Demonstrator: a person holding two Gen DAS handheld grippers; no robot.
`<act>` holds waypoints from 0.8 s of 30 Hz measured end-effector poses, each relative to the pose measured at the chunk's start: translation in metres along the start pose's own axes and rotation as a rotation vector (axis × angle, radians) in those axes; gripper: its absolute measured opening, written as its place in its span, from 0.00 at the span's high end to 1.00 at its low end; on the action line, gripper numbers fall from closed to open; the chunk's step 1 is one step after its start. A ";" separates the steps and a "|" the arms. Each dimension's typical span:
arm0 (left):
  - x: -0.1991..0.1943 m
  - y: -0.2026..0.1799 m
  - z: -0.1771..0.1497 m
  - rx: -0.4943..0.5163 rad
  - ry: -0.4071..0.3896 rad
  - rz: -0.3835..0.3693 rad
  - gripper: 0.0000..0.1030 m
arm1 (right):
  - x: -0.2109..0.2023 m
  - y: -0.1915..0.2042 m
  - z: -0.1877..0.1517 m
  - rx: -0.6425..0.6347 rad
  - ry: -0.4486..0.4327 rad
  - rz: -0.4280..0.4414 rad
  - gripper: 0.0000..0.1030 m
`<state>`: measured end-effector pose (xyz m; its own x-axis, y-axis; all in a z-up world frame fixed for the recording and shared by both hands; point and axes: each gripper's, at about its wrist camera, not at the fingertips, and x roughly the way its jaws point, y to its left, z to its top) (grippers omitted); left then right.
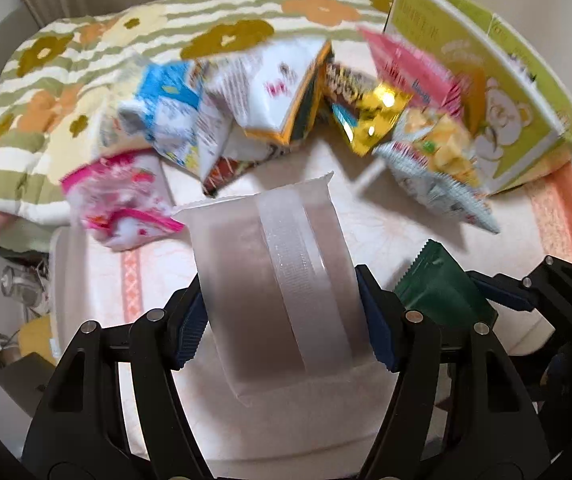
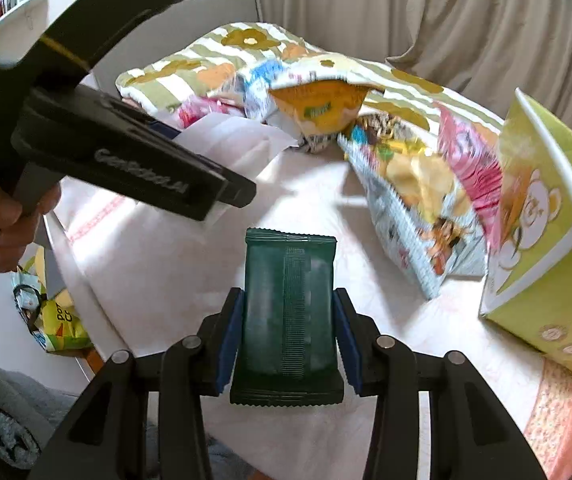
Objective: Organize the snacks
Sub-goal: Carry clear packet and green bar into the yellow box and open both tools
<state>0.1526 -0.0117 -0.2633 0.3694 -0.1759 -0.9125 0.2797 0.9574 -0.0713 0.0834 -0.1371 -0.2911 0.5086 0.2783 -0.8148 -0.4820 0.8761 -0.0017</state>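
My left gripper (image 1: 281, 316) is shut on a frosted white snack packet (image 1: 273, 272), held above the pale table cover (image 1: 406, 216). My right gripper (image 2: 288, 332) is shut on a dark green snack packet (image 2: 288, 308); this packet also shows at the right of the left wrist view (image 1: 438, 284). In the right wrist view the left gripper (image 2: 221, 196) sits up left with the white packet (image 2: 237, 140). A pile of snack bags (image 1: 261, 100) lies at the back. A yellow-green carton (image 1: 498, 92) stands at the right, with a pink bag (image 1: 410, 68) leaning on it.
A flowered quilt (image 1: 65, 92) lies behind the pile. A pink and white bag (image 1: 121, 200) lies at the left edge. A chip bag (image 2: 418, 208) leans beside the carton (image 2: 550, 248). Below the table's left edge, bags (image 2: 53, 320) lie on the floor.
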 end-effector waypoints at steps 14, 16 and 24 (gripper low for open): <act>-0.104 -0.013 0.059 0.040 -0.205 -0.051 0.38 | -0.107 -0.045 0.064 0.220 -0.201 -0.142 0.61; -0.112 -0.025 0.071 0.048 -0.230 -0.062 0.38 | -0.120 -0.059 0.072 0.251 -0.220 -0.151 0.61; -0.117 -0.098 0.117 0.035 -0.293 -0.088 0.38 | -0.158 -0.141 0.067 0.304 -0.247 -0.166 0.61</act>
<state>0.1858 -0.1113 -0.1025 0.5805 -0.3211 -0.7483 0.3504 0.9280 -0.1264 0.1191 -0.2783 -0.1234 0.7354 0.1770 -0.6542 -0.1654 0.9830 0.0800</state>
